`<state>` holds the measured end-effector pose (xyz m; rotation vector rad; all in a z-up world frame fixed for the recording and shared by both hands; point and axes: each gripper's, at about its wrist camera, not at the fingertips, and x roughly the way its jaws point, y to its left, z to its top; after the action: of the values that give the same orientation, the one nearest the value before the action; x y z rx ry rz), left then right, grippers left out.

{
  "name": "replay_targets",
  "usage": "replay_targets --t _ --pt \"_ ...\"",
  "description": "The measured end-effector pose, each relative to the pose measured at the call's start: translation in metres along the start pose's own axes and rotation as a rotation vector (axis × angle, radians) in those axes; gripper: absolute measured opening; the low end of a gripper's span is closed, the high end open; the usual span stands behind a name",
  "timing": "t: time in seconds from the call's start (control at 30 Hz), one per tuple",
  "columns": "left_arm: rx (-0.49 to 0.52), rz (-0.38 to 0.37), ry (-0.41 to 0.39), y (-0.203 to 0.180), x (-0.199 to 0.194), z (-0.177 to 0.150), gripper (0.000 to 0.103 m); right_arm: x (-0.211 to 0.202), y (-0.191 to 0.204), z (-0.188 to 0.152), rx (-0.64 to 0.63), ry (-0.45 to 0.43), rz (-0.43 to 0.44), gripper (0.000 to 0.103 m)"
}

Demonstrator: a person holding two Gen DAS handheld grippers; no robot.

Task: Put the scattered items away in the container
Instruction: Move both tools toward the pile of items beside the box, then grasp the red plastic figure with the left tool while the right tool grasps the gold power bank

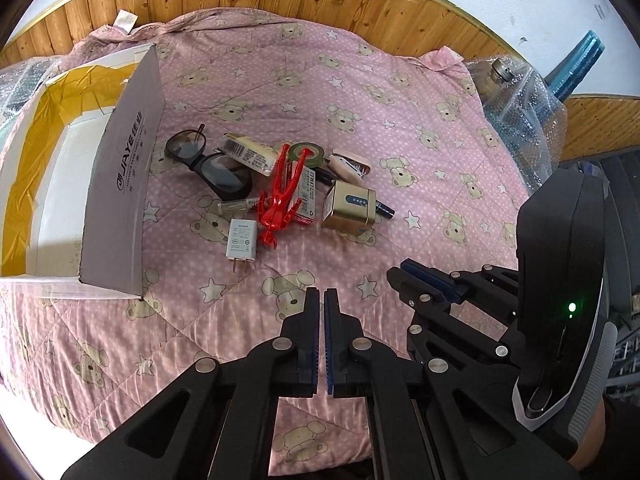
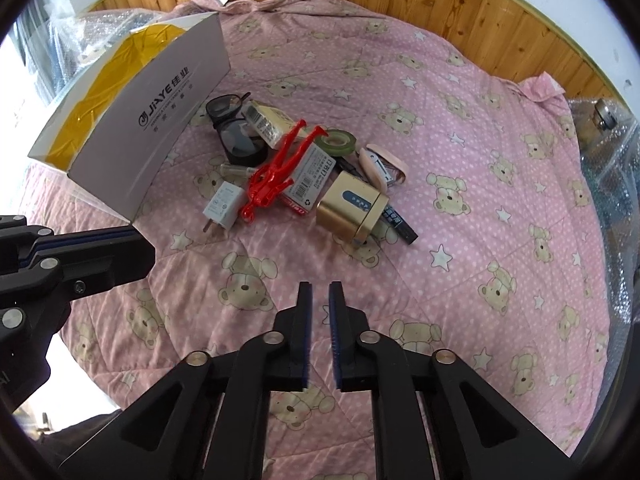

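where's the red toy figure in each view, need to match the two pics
Left wrist view: the red toy figure lies just left of centre in the pile, between the white charger and the gold tin.
Right wrist view: red toy figure left of centre, upper half.
Shared landmark: the white box printed JIAYE, left of the pile.

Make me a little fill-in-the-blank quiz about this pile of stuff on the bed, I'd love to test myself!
The toy figure lying across the pile is coloured ____.
The white charger plug points its two ____ toward the camera.
The cardboard box sits to the ____ of the pile.
Both grippers, left and right, hold ____.

Missing words: red; prongs; left; nothing
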<state>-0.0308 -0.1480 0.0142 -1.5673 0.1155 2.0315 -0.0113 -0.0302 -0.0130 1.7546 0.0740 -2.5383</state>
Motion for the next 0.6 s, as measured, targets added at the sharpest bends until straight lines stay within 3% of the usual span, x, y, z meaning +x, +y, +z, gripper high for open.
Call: replay_targets --t 0.03,0.07,0.13,0.17,0.4,0.6 --pt "-0.002 -0.001 0.003 0.000 0.001 0.000 0.005 0.000 -0.002 0.000 0.012 0.000 0.005 0.038" --pt "-0.005 -0.002 0.006 0.000 0.003 0.001 0.007 0.001 -0.004 0.001 0.020 0.000 0.007 0.043" --pt "-0.014 -0.003 0.006 0.002 0.004 0.003 0.027 0.003 -0.005 0.002 0.027 0.005 0.006 0.045" --pt "-0.022 -0.006 0.003 0.003 0.005 0.004 0.029 0.005 -0.006 0.003 0.030 0.010 0.008 0.045" --pt "-0.071 -0.032 0.024 0.017 0.024 0.016 0.032 0.019 -0.012 0.010 0.048 0.040 0.015 0.045" --pt "-0.054 -0.033 0.064 0.020 0.048 0.031 0.035 0.039 -0.018 0.018 0.058 0.082 0.026 0.048"
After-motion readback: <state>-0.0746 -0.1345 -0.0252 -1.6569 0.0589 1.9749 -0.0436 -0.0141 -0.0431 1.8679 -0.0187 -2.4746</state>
